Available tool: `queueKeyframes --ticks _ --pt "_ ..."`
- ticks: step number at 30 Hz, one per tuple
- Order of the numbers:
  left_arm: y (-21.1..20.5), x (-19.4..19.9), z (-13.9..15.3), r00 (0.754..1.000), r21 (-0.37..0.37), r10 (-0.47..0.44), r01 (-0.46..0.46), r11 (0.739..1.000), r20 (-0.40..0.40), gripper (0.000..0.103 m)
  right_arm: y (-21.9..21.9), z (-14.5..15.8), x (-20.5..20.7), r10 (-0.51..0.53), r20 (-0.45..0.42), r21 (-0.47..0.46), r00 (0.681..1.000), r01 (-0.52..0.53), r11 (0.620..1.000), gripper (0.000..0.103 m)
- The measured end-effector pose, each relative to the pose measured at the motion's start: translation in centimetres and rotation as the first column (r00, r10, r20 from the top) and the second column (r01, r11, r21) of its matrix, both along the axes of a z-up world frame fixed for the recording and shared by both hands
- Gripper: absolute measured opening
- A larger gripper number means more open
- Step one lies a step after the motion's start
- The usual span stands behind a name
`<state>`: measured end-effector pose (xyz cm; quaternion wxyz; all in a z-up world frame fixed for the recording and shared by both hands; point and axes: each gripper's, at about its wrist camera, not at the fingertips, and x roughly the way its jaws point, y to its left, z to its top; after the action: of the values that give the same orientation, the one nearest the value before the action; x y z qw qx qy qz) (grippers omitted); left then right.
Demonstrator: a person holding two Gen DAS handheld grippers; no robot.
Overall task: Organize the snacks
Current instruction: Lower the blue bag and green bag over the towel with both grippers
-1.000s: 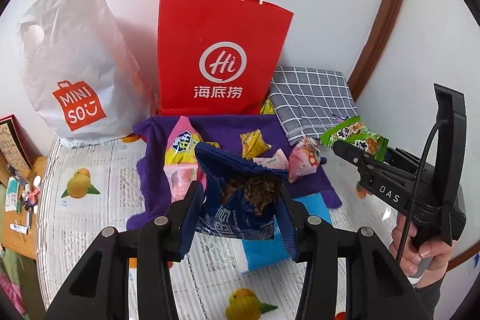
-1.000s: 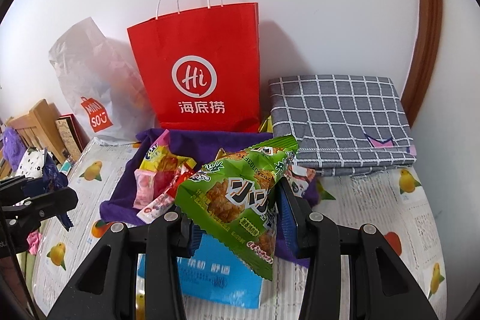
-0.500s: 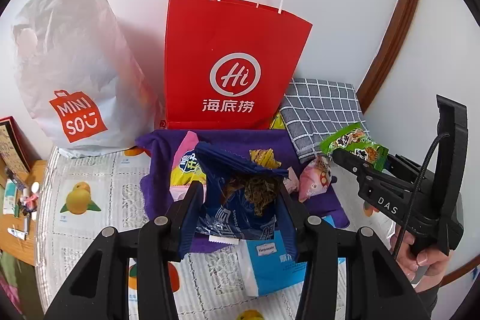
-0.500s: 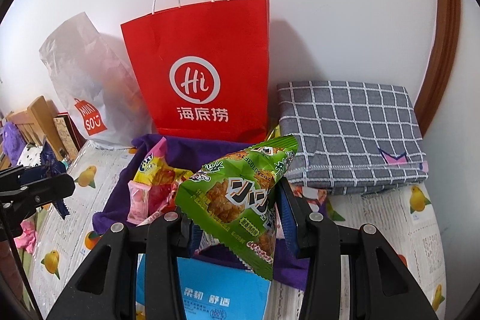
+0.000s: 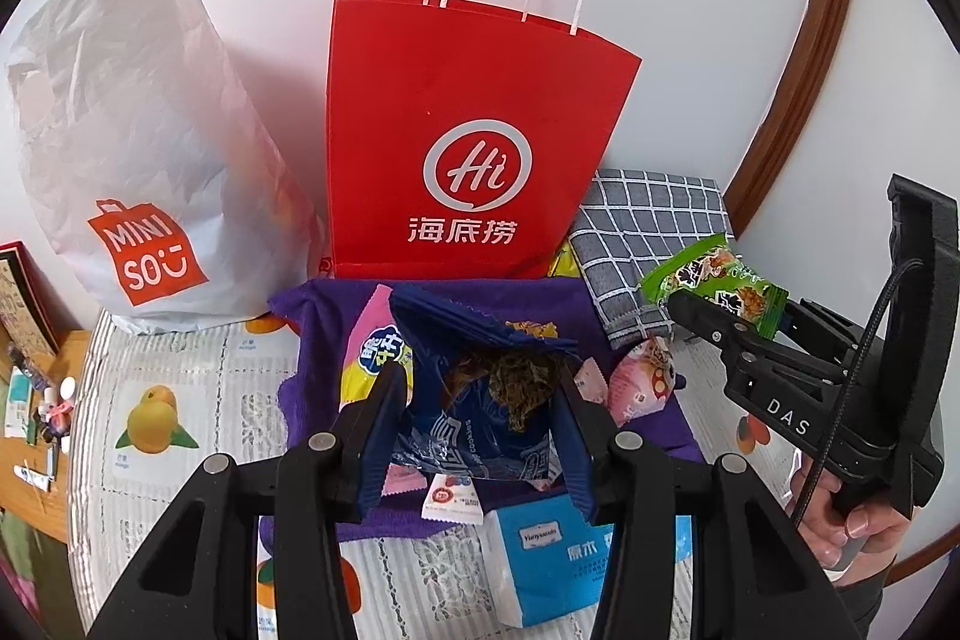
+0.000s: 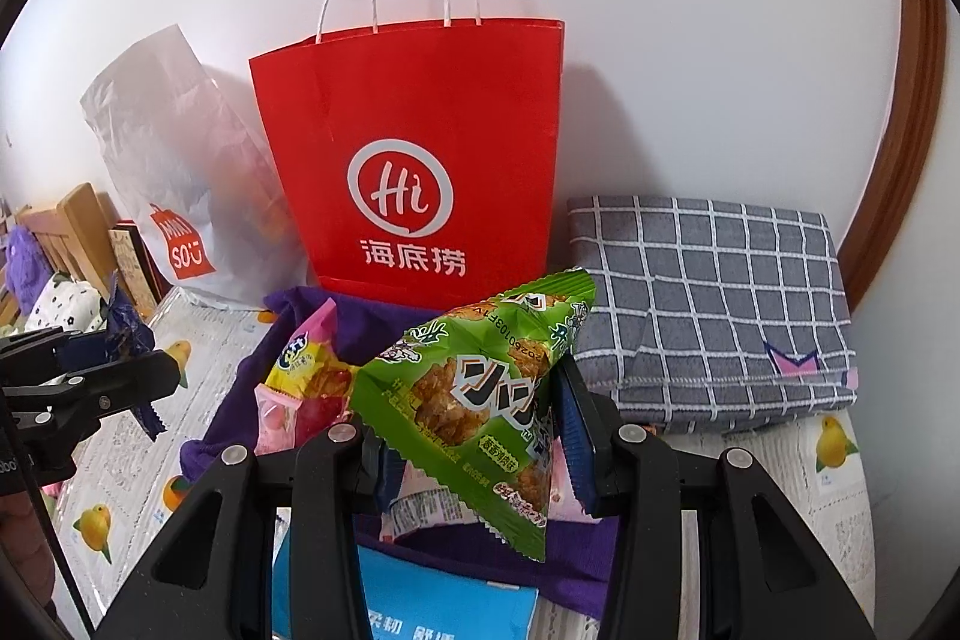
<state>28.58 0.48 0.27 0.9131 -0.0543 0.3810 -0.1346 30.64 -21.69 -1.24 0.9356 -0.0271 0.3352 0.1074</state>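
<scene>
My left gripper (image 5: 480, 400) is shut on a dark blue cookie packet (image 5: 474, 424) and holds it above the purple cloth (image 5: 324, 340). My right gripper (image 6: 468, 436) is shut on a green snack packet (image 6: 474, 400); it also shows in the left wrist view (image 5: 714, 286) at the right. A tall red paper bag (image 5: 474, 142) (image 6: 414, 160) stands open against the wall behind the cloth. Loose snacks lie on the cloth: a pink and yellow packet (image 5: 375, 346) (image 6: 300, 364) and a pink packet (image 5: 642, 388).
A white MINISO plastic bag (image 5: 132, 172) stands left of the red bag. A folded grey checked cloth (image 6: 708, 298) lies at the right. A blue tissue pack (image 5: 558, 562) lies in front. A wooden table edge with small items (image 5: 36, 400) is at far left.
Both grippers have moved forward toward the red bag with their packets still held; the bag looks larger and closer in both views.
</scene>
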Motion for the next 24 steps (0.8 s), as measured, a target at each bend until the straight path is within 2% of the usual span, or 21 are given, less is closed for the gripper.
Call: queueKeyframes --ticks 9,24 --pt "0.6 2.0 -1.1 1.0 0.0 0.015 -0.015 1.0 -0.02 0.045 0.0 -0.9 1.7 0.018 -0.007 -0.01 1.0 -0.018 1.0 0.043" --pt "0.9 5.0 -4.1 0.996 -0.036 0.019 -0.022 0.999 -0.084 0.045 0.1 -4.6 4.5 0.051 -0.08 -0.021 0.995 -0.053 0.998 0.043"
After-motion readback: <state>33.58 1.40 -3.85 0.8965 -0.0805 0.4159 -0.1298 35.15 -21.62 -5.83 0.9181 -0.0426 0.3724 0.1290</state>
